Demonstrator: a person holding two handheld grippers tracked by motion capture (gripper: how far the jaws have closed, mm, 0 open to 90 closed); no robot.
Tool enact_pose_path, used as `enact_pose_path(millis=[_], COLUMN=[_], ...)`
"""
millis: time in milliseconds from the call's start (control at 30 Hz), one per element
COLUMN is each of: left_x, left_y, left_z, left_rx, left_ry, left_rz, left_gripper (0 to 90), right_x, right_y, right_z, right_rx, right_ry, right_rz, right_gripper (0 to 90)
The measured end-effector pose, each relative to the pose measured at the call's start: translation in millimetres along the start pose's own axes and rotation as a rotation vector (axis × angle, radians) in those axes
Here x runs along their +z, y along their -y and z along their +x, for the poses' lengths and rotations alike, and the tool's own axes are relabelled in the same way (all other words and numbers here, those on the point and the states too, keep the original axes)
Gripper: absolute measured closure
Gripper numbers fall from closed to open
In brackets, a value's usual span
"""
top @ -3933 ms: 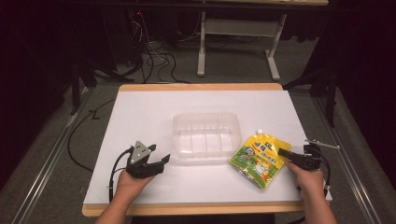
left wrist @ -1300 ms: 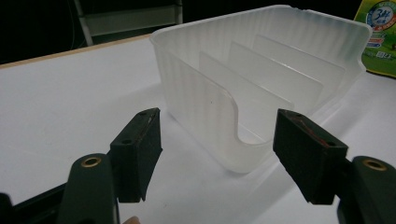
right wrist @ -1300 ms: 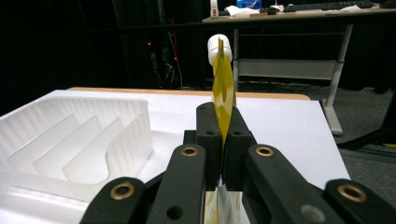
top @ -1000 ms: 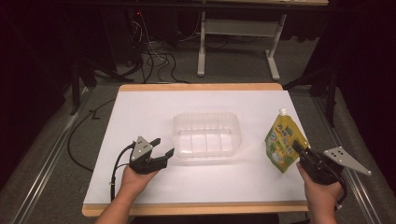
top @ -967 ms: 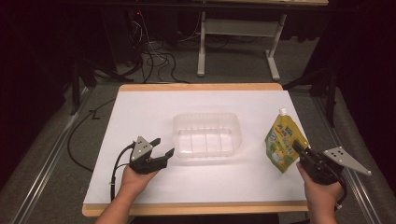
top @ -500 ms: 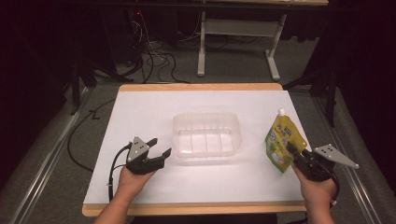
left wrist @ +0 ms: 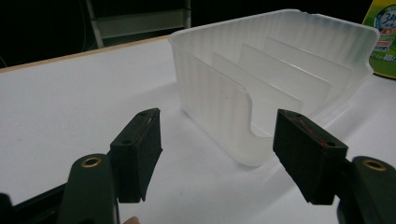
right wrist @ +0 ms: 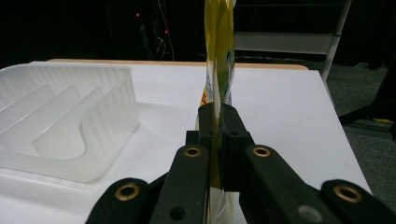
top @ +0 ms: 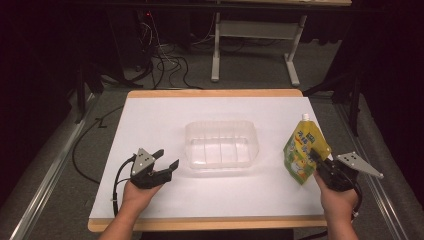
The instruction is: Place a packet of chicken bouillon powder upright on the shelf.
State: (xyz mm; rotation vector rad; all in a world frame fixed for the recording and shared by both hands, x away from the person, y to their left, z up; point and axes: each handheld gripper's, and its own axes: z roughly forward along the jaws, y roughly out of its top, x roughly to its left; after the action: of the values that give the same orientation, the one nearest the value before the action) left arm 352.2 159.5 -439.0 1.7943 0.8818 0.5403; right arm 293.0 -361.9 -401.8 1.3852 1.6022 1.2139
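Holding the pouch (top: 304,152) upright near the table's (top: 150,120) right edge, spout up, just right of the clear bin (top: 221,144) sitting mid-table and apart from it. Pinching it low, with the right gripper (top: 316,159) clamped tight on the pouch's thin bottom edge (right wrist: 217,93), jaws pressed flat against the film. Looking like a soft, floppy thing, probably sloshing inside and bottom-heavy, with glossy film likely to be slippery, so gripping the flat seam rather than the bulging belly seems the safer hold; squeezing the belly risks crumpling it or letting it slide. Resting the left gripper (top: 162,166) near the table's front left, jaws spread wide and holding nothing, pointing at the bin's near end wall (left wrist: 219,116). Judging the bin stiff and light, with upright dividers for slotting the pouch between.
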Motion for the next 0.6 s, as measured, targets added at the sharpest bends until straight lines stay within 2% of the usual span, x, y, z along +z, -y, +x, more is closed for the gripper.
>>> enact_pose_path(millis=[333, 367, 400, 467, 500, 533, 567, 600], left_x=[-2.9, -2.8, -2.4, -1.7, -1.5, -1.5, -0.9, 1.5], left_y=[0.7, 0.7, 0.5, 0.1, -0.1, -0.6, -1.5, -3.1], left_z=[2.7, 2.7, 2.8, 3.2, 3.4, 3.6, 3.8, 5.6], left_rx=[-0.012, -0.011, -0.011, -0.021, -0.030, -0.034, -0.041, -0.061], left_ry=[-0.016, -0.018, -0.021, -0.025, -0.027, -0.035, -0.053, -0.067], left_rz=[-0.009, -0.007, -0.001, 0.005, 0.001, -0.007, -0.016, -0.026], left_gripper=[35.4, 39.2, 39.2, 48.4, 48.4, 60.1, 60.1, 75.7], right_x=[-1.1, -2.7, -2.7, -4.6, -5.6, -7.3, -7.3, -9.0], right_y=[-4.4, -6.3, -6.3, -8.3, -9.2, -10.9, -10.9, -12.5], right_z=[-0.1, 1.4, 1.4, 3.1, 3.7, 4.8, 4.8, 5.5], right_rx=[0.012, 0.006, 0.006, 0.003, 0.004, 0.008, 0.008, 0.011], right_ry=[-0.010, -0.010, -0.010, -0.012, -0.013, -0.017, -0.017, -0.021], right_rz=[-0.021, -0.029, -0.029, -0.037, -0.043, -0.051, -0.051, -0.057], right_gripper=[90.0, 90.0, 90.0, 90.0, 90.0, 90.0, 90.0, 90.0])
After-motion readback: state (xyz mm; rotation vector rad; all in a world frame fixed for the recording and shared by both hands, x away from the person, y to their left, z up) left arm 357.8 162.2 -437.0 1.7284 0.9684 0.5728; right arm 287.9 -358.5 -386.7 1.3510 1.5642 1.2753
